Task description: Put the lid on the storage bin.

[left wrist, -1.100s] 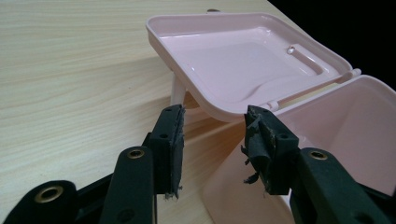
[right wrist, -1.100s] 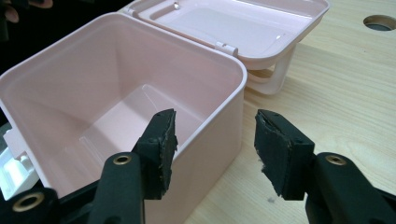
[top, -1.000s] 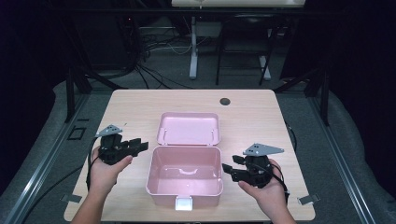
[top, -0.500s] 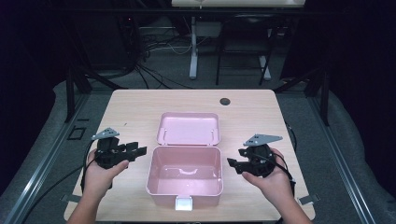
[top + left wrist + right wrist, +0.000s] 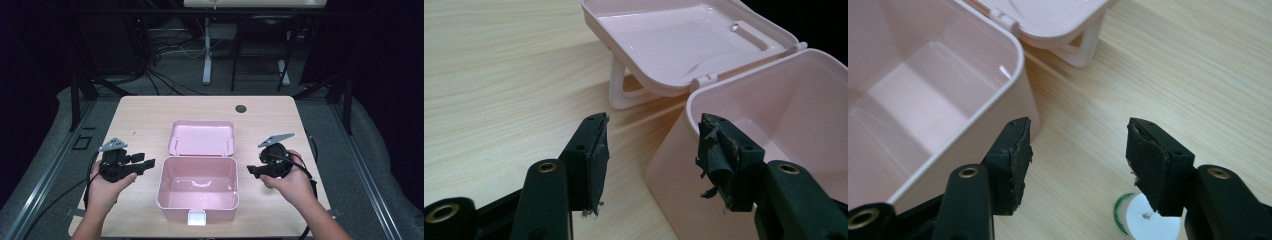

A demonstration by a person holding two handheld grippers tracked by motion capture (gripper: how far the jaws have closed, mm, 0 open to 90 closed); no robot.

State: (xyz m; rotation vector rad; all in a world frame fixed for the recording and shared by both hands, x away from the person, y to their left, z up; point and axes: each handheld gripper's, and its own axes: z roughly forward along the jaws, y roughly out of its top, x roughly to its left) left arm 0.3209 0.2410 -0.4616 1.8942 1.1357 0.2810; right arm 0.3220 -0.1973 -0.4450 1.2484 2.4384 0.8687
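A pink box (image 5: 198, 187) stands open at the near middle of the desk (image 5: 150, 115), its lid (image 5: 202, 137) laid back behind it. The left hand-held gripper (image 5: 149, 164) sits just beside the box's left wall; its jaws have just been opening and now stand wide, gripping nothing. The right hand-held gripper (image 5: 253, 170) hangs near the right wall, also wide and empty. Under it lies what looks like 1 small white disc (image 5: 1148, 222) with a green rim.

Two black handheld grippers, bare forearms

Either side of the pink box (image 5: 197, 182), the left gripper (image 5: 148, 164) and right gripper (image 5: 251, 170) each carry a grey three-cornered plate and a trailing black cable; brass-ringed screw holes stud the black jaws, whose dark pads (image 5: 596, 160) are frayed. No sleeves.
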